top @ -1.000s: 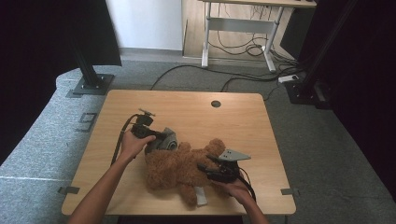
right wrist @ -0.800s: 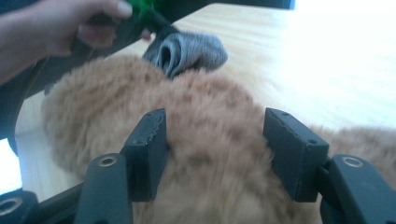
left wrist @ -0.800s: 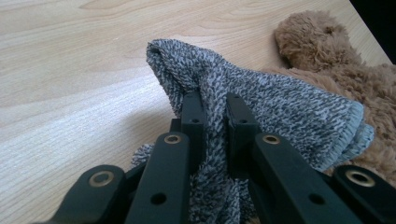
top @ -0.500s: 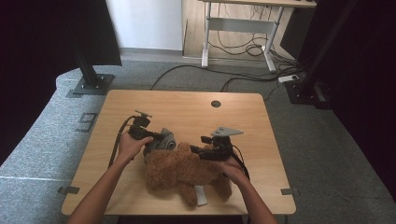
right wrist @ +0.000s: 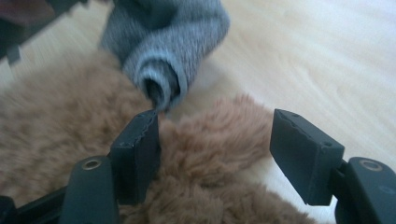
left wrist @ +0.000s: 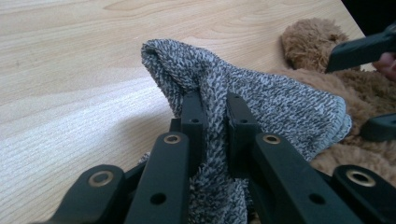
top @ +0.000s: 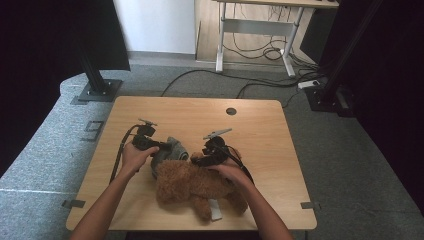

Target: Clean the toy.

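Observation:
A brown plush bear (top: 195, 187) lies on the wooden table (top: 260, 130). A grey knit sock (top: 170, 150) covers its end on the left. My left gripper (top: 157, 146) is shut on a fold of that sock (left wrist: 280, 102), with the knit pinched between its pads (left wrist: 215, 105). My right gripper (top: 197, 160) hovers over the bear's fur (right wrist: 60, 121), just short of the sock's cuff (right wrist: 187, 42). Its jaws (right wrist: 215, 135) have just been opening and stand wide apart, with only fur below and between them and neither pad pressing on it.
A white tag (top: 216, 210) sticks out under the bear near the table's front edge. A round cable hole (top: 231, 111) sits at the back of the table. Beyond the table are a black stand base (top: 97, 90) and floor cables (top: 260, 80).
My right gripper has moved from the bear's right side up and left toward the grey sock, and its jaws look wider. The left gripper has stayed put, still pinching the sock.

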